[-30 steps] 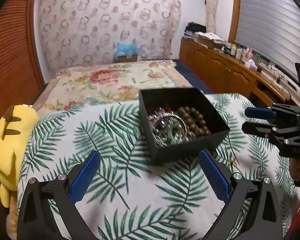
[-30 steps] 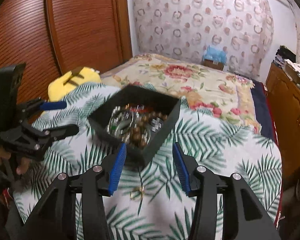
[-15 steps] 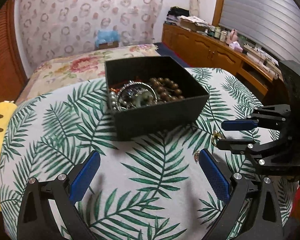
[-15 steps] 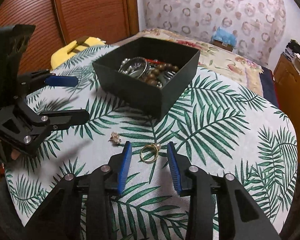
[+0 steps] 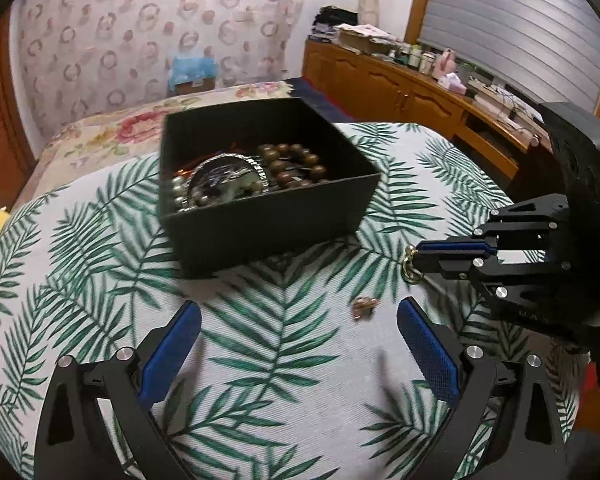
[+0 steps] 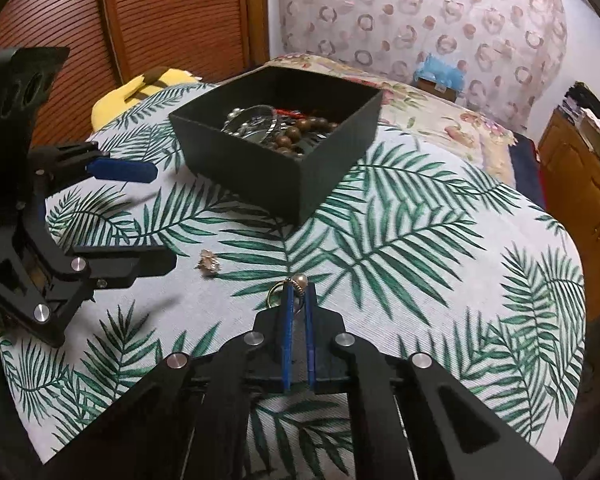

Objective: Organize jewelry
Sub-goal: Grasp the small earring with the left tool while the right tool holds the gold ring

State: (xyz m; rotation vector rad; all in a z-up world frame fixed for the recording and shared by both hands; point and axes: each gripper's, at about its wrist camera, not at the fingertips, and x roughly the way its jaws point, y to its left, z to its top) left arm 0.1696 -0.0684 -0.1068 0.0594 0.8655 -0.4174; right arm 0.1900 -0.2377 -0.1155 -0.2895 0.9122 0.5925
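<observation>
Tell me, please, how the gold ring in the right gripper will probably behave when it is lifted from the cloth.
The gold ring looks thin and rigid, so it should keep its shape. Its smooth, rounded band sits between the right gripper's narrow pads, so it may twist or slip. If it drops, it could roll on the leaf-print cloth.

From the left wrist we look low along its fingers toward the black box (image 5: pixel 268 216); from the right wrist, across the box's other corner. Both views share the box and palm-print tablecloth (image 6: pixel 420 280).
</observation>
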